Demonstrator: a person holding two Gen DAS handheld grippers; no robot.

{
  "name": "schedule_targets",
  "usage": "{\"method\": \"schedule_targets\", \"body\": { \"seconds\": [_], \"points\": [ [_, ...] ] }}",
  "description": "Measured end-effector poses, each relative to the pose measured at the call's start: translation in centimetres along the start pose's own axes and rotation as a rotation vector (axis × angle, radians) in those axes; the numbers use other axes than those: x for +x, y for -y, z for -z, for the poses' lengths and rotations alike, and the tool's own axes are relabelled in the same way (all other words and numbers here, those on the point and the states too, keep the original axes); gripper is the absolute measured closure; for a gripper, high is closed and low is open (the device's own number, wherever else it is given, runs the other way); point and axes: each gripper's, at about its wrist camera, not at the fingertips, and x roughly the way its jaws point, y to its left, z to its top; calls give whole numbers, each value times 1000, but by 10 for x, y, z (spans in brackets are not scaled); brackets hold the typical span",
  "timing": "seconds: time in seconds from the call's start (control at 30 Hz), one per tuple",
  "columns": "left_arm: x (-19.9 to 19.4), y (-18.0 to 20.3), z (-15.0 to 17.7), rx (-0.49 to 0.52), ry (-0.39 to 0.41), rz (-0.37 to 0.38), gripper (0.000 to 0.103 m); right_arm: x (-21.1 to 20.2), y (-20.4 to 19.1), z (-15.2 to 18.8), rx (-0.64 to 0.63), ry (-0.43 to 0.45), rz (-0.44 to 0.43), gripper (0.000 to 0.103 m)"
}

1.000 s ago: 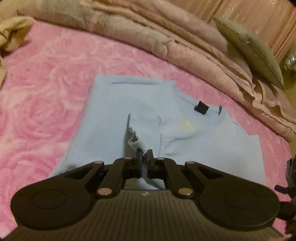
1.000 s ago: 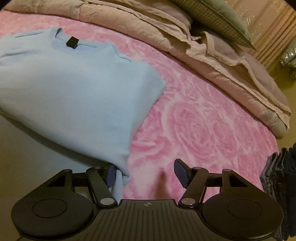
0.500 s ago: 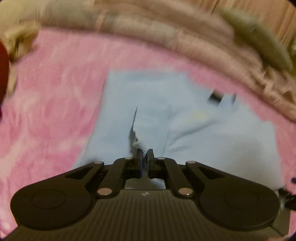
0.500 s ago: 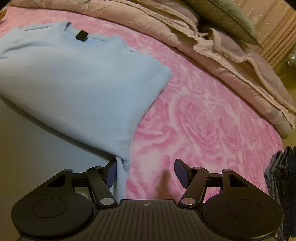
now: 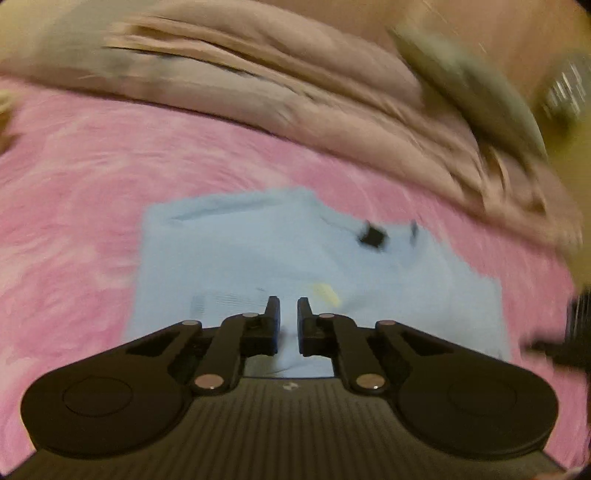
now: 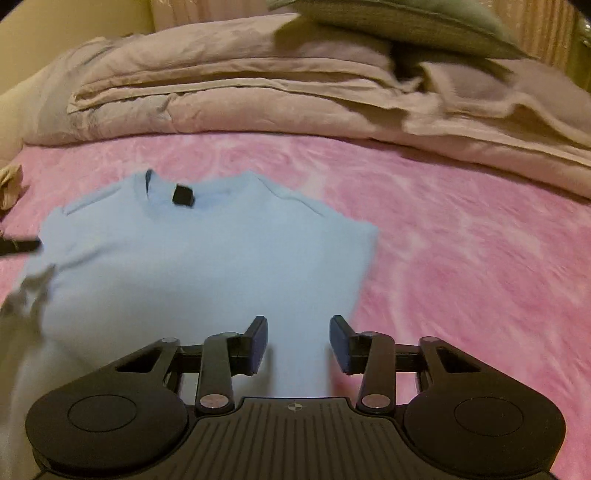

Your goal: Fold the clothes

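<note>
I am holding my left tongs (image 5: pixel 288 314) over the near part of the light blue sweater (image 5: pixel 258 258); their tips are standing a narrow slit apart with nothing pinched between them, and they have just been easing apart and drawing in again. The sweater is lying flat on the pink bed cover (image 5: pixel 74 192), folded into a rough rectangle. In the left view its collar end, marked by the small black tag (image 5: pixel 373 236), is pointing away from me and to the right, so its long axis is running from near left to far right. The rumpled beige quilt (image 5: pixel 258 81) is lying across the far side of the bed, with a green pillow (image 6: pixel 388 22) resting on it. My right tongs (image 6: pixel 298 338) are hovering over the near right part of the sweater, spread partway and gripping nothing, having just been narrowing.
</note>
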Motion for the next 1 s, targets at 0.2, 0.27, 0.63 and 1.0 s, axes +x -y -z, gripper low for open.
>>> {"method": "schedule_targets", "body": {
  "seconds": [0.2, 0.27, 0.63, 1.0],
  "points": [
    [50, 0, 4, 176, -12, -88, 100, 67, 9, -25, -10, -14, 8, 61],
    [48, -6, -1, 148, -4, -96, 100, 77, 25, -26, 18, -11, 33, 61],
    [-16, 7, 23, 79, 33, -106, 96, 13, 7, 12, -23, 9, -64, 61],
    [-50, 25, 49, 143, 11, -128, 92, -31, 15, 50, -27, -4, 9, 61]
  ]
}}
